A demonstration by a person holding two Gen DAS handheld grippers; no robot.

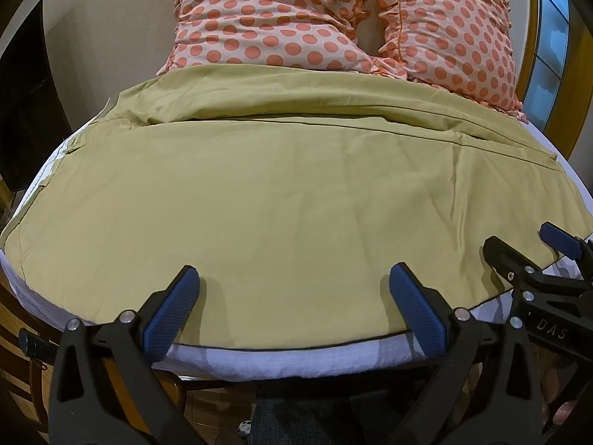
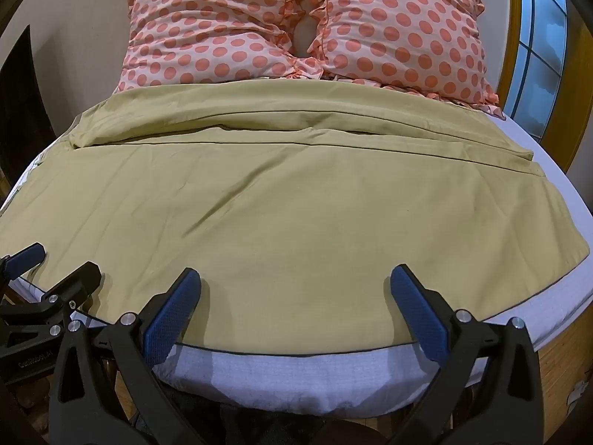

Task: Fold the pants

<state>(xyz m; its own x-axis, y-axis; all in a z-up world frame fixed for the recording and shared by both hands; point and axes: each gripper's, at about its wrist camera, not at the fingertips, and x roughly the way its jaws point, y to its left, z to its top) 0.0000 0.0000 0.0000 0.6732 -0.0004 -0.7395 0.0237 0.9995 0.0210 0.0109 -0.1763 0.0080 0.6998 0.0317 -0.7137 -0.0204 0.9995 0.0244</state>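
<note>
Olive-yellow pants (image 1: 281, 193) lie spread flat across the bed, with folded layers toward the pillows; they also show in the right wrist view (image 2: 289, 200). My left gripper (image 1: 294, 285) is open and empty, its blue pads over the pants' near edge. My right gripper (image 2: 296, 285) is open and empty in the same way, further right along that edge. It also shows at the right of the left wrist view (image 1: 526, 248). The left gripper shows at the left of the right wrist view (image 2: 55, 263).
Two pink pillows with orange dots (image 1: 296, 18) (image 2: 296, 22) lean at the head of the bed. The white mattress edge (image 1: 281, 359) (image 2: 296, 374) runs below the pants. A window (image 2: 537, 48) is at the right, dark furniture (image 1: 26, 111) at the left.
</note>
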